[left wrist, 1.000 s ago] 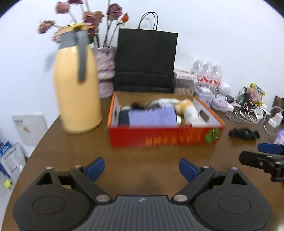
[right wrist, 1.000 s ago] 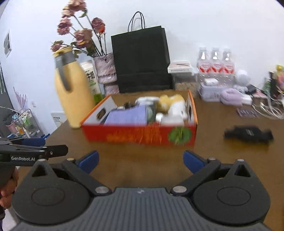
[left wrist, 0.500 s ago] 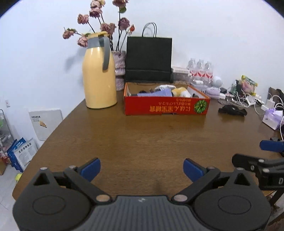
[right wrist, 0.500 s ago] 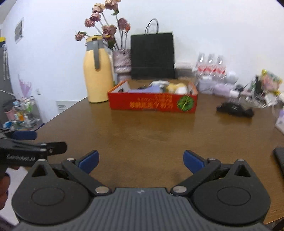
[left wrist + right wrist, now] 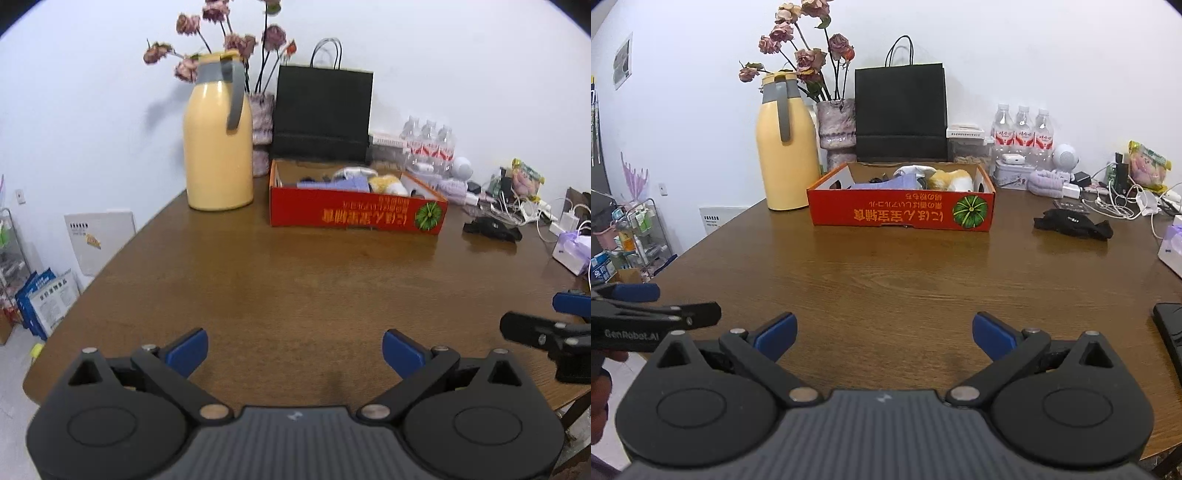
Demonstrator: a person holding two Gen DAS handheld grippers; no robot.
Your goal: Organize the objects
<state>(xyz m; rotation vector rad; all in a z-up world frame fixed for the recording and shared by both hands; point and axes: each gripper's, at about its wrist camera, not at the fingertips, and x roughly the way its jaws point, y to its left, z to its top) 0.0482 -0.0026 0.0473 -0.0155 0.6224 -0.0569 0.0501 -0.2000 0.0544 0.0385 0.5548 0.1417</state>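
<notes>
A red cardboard box (image 5: 356, 217) (image 5: 899, 216) stands far back on the brown table (image 5: 295, 288) (image 5: 905, 280), filled with a purple cloth (image 5: 886, 183), a yellow plush (image 5: 951, 180) and a white item (image 5: 912, 170). My left gripper (image 5: 294, 350) hovers open over the table's near edge, nothing between its blue pads. My right gripper (image 5: 882, 334) is open and empty too, beside the left one, which shows at the left edge of the right wrist view. A black cloth bundle (image 5: 1073, 224) (image 5: 493, 229) lies right of the box.
A yellow thermos jug (image 5: 218, 136) (image 5: 785, 144), a vase of dried flowers (image 5: 836, 129) and a black paper bag (image 5: 321, 114) (image 5: 901, 112) stand behind the box. Water bottles (image 5: 1023, 131), cables and chargers (image 5: 1119, 199), a tissue box (image 5: 572, 251) and a dark flat object (image 5: 1171, 332) crowd the right side.
Both grippers have pulled back from the red box toward the near edge of the table during the first half second, then held still. Both stay open and empty.
</notes>
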